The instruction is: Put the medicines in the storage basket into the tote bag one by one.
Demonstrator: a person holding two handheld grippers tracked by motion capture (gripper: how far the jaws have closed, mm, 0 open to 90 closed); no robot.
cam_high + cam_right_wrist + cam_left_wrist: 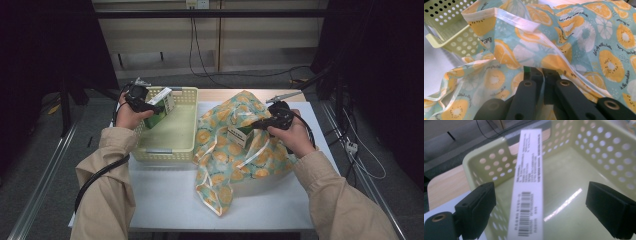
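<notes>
The left gripper [150,106] hangs over the basket [181,130], its jaws spread wide on either side of a box [529,192]; neither jaw touches it in the left gripper view, and what bears the box is hard to make out. The right gripper [260,123] has its jaws pressed together at the fruit-print bag [235,150], pinching a second box [239,135] at its green edge. The bag's folds hide most of that box.
</notes>
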